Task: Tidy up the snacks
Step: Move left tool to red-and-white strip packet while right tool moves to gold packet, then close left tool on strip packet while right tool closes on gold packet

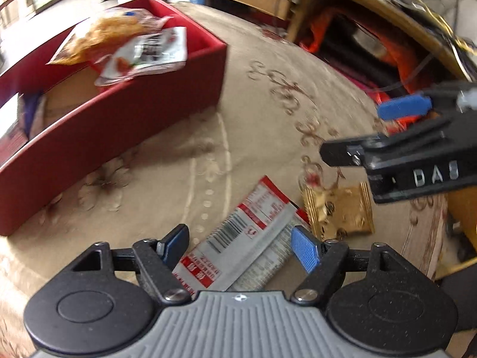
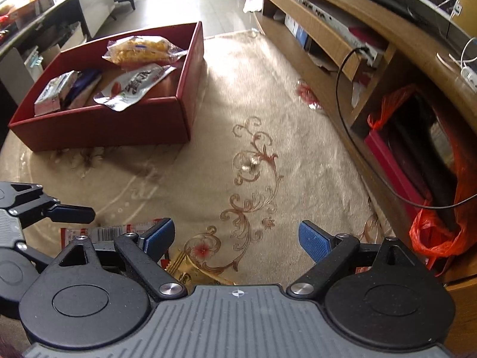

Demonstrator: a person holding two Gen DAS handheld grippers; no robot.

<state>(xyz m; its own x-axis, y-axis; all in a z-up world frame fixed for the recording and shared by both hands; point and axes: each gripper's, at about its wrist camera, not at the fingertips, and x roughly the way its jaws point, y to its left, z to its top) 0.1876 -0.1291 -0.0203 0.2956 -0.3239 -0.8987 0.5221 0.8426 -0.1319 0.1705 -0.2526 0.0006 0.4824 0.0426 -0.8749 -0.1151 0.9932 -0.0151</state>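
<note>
A red and silver snack packet lies flat on the beige carpet, between the open fingers of my left gripper, which hovers just over it. A gold snack packet lies beside it to the right. My right gripper is open and empty above the gold packet, whose corner shows under its left finger. The red box stands on the carpet at the far left and holds several snack bags, a yellow one on top. The box also shows in the left wrist view.
A wooden TV cabinet runs along the right side, with a black cable and an orange plastic bag in its lower shelf. A small red wrapper lies on the carpet near the cabinet. The right gripper's body crosses the left wrist view.
</note>
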